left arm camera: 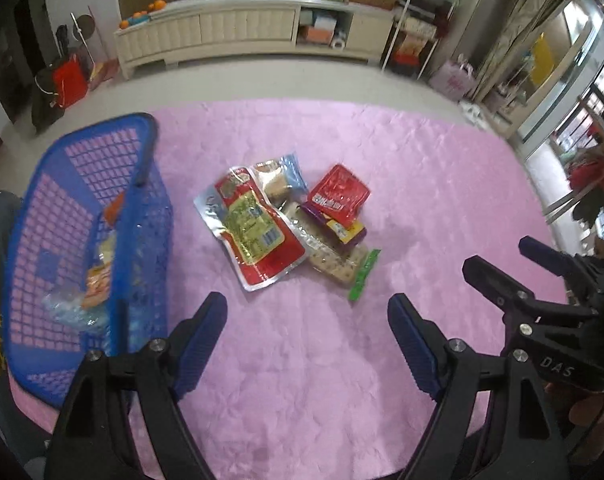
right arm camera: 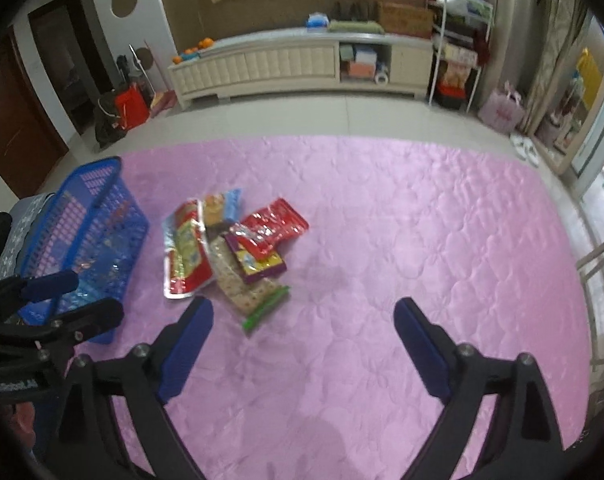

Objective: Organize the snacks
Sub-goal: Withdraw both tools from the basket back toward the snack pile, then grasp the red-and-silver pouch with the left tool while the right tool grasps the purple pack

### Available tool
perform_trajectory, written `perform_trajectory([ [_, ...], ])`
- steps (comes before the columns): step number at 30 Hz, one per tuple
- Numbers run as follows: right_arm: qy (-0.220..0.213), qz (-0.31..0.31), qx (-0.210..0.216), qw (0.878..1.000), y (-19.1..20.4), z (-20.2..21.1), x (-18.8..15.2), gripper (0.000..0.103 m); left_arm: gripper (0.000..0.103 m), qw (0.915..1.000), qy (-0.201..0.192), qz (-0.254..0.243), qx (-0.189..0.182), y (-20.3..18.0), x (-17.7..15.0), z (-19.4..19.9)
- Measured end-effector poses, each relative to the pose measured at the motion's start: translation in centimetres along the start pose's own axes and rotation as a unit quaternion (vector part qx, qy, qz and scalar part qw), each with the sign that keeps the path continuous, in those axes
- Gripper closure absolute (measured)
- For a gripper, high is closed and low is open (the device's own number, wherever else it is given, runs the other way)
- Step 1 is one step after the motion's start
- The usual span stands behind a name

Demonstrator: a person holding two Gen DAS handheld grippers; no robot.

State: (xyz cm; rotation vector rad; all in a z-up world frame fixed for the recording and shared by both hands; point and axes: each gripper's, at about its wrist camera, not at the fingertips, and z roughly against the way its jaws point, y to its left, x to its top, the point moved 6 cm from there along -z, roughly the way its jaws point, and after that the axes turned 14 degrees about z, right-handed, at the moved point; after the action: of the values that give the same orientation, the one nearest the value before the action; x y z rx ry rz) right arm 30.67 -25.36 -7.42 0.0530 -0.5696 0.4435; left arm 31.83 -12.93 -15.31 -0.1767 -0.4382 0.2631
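Plainly, left gripper (left arm camera: 307,320) and right gripper (right arm camera: 303,322) gape empty; five snack packets (left arm camera: 258,232), one basket (left arm camera: 90,216).

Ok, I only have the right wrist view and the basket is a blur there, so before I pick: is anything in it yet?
Observer: Yes. The left wrist view shows the basket already holding an orange packet and a clear wrapper.
Operator: And my left side, holding anything?
Observer: No. The left gripper is open over bare cloth, with nothing between its fingers.
Operator: Has it reached anything?
Observer: No. The red pouch lies ahead of its fingers, apart from them.
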Motion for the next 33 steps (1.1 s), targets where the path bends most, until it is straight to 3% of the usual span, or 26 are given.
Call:
perform_trajectory([
  [9, 0.037, -0.017, 0.0, 0.999, -2.9, -6.5, 0.4, 0.005, 0.019, 0.9957, 0.043, 0.064, 0.052, 1.7, 2.3, -8.1],
  [14, 0.037, -0.011, -0.006, 0.999, -3.0, -8.9, 1.0, 0.005, 0.019, 0.9936, 0.029, 0.09, 0.062, 2.1, 3.8, -10.2],
  [18, 0.031, -0.015, 0.011, 0.999, -2.6, -9.6, 1.6, 0.005, 0.019, 0.9907, 0.045, 0.108, 0.07, 2.6, 4.2, -12.3],
  [23, 0.032, -0.014, 0.022, 0.999, -2.5, -10.5, 2.0, 0.005, 0.019, 0.9878, 0.017, 0.122, 0.095, 4.3, 4.9, -12.7],
  [33, 0.032, -0.012, 0.03, 0.999, -2.5, -11.0, 1.1, 0.005, 0.019, 0.9846, 0.026, 0.144, 0.095, 6.6, 4.8, -13.8],
])
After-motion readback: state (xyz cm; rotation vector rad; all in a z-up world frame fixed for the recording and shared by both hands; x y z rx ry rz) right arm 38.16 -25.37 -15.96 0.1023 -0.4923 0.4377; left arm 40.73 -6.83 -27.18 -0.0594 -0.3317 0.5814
